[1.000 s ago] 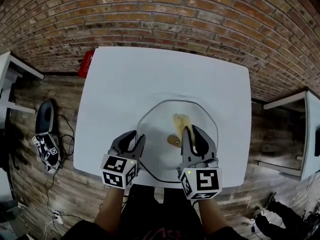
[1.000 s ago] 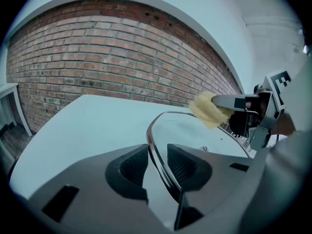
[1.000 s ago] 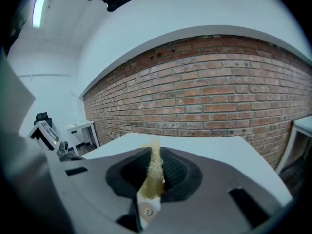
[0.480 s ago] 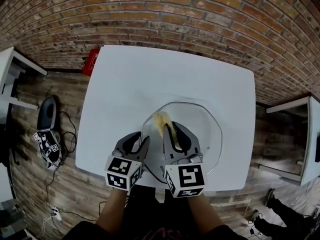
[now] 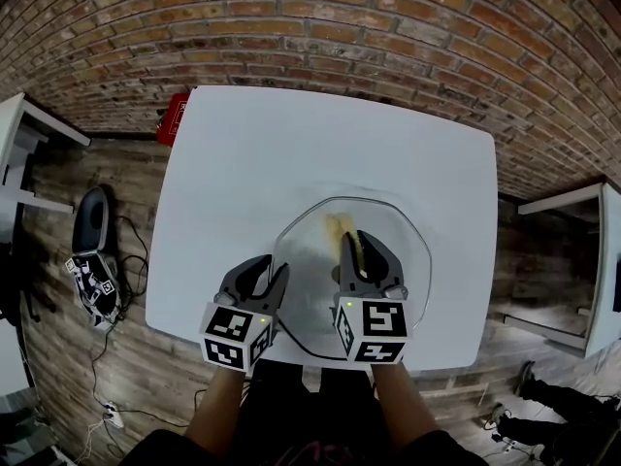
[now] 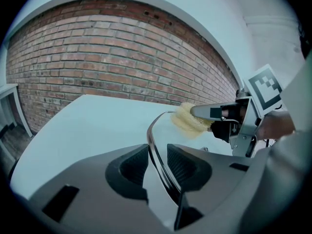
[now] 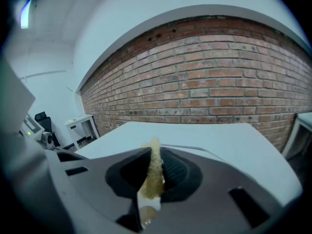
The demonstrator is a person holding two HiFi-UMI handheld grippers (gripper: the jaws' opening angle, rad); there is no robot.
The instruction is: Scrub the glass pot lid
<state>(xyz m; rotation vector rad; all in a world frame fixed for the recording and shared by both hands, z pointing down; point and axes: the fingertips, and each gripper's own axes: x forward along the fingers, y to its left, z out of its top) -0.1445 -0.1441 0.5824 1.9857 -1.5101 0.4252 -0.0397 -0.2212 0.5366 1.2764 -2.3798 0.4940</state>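
While right gripper (image 5: 361,246) pinches sponge (image 7: 155,172), left gripper (image 5: 273,268) clamps lid (image 5: 403,250) (rim).

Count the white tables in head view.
3: the middle table, bearing the glass lid; a left-edge table; a right-edge table. Others may be offscreen.

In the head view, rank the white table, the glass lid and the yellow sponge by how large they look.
1. white table, largest
2. glass lid
3. yellow sponge, smallest; only part of it shows
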